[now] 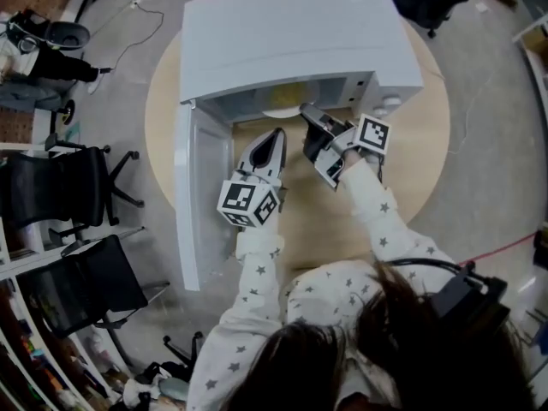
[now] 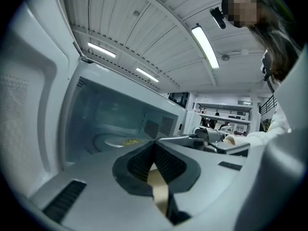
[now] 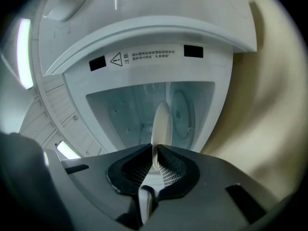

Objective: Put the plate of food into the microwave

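Had the plate (image 1: 284, 108) of yellow food at the mouth of the open microwave (image 1: 300, 32), partly inside the cavity, pinched by its near rim between the pads of the right gripper (image 1: 310, 116). Showed the left gripper (image 1: 276, 137) just beside it, near the swung-out door (image 1: 193, 204), jaws pressed together on nothing. Judged the step as the slide-in and set-down, close to done; could not tell whether the plate already rested on the cavity floor. Called for a level rim, so that no food slid off the far side. Wanted a slow push straight in, clear of the side walls, to the middle of the cavity. Needed the base flat on the floor before any loosening of the pinch. Asked then for a straight pull back, with no snag on the rim. Left the door to the idle left gripper, pushed from its outer edge
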A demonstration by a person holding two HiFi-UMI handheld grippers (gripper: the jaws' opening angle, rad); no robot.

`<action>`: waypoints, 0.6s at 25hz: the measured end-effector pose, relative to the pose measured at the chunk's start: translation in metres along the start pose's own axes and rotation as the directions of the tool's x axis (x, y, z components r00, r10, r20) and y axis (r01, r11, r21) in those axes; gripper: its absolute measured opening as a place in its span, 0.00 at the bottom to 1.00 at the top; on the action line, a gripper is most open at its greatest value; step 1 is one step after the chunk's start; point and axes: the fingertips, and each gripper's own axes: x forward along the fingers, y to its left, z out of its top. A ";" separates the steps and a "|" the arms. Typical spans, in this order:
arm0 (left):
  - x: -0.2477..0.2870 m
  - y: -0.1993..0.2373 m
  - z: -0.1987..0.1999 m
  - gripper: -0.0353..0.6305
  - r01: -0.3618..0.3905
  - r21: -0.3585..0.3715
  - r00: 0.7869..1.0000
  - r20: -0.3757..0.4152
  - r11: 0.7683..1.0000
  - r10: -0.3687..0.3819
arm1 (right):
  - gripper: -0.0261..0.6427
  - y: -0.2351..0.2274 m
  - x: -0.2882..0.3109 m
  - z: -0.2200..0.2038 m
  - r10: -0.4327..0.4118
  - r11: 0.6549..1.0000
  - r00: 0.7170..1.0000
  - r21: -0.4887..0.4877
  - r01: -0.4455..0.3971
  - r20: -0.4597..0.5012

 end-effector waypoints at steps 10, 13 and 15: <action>0.015 0.007 -0.017 0.06 0.019 -0.025 0.999 -0.026 0.999 -0.020 | 0.07 -0.020 0.007 0.008 -0.039 0.999 0.999 0.019 0.038 0.034; 0.017 0.007 -0.019 0.06 0.021 -0.024 0.999 -0.031 0.999 -0.022 | 0.07 -0.022 0.007 0.009 -0.041 0.999 0.999 0.021 0.041 0.034; 0.018 0.008 -0.021 0.06 0.020 -0.023 0.999 -0.035 1.000 -0.021 | 0.07 -0.024 0.007 0.009 -0.046 0.999 0.998 0.017 0.046 0.035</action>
